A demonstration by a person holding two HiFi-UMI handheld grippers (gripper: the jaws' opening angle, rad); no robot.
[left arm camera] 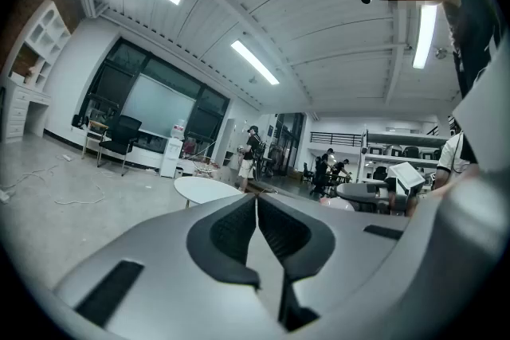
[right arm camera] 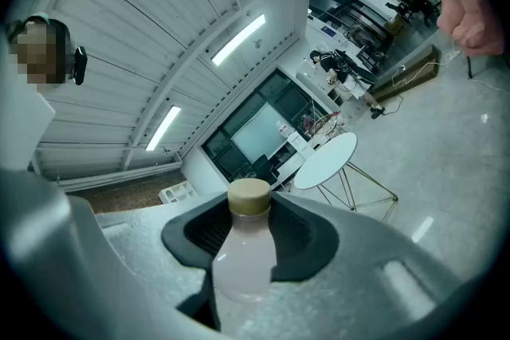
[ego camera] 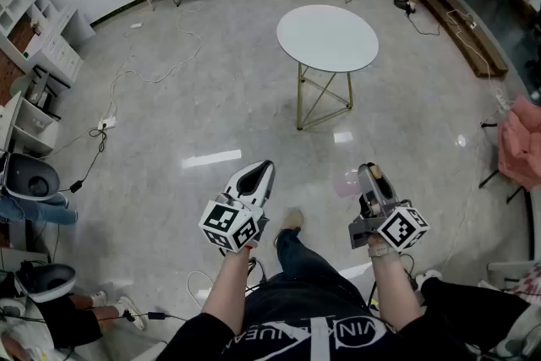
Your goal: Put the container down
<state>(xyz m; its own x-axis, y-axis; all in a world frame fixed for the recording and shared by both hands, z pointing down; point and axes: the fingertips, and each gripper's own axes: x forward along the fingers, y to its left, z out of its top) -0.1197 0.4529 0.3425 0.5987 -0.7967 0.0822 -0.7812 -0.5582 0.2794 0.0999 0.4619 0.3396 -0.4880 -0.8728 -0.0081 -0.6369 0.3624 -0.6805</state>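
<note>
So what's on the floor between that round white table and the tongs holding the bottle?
Nothing: the head view shows only bare glossy floor between the table and the right tongs gripping the bottle.

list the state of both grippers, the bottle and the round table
left gripper: shut, nothing between the jaws
right gripper: shut on the bottle
bottle: capped, gripped, held above the floor, not yet put down
round table: upright on the floor, ahead of both grippers
</note>
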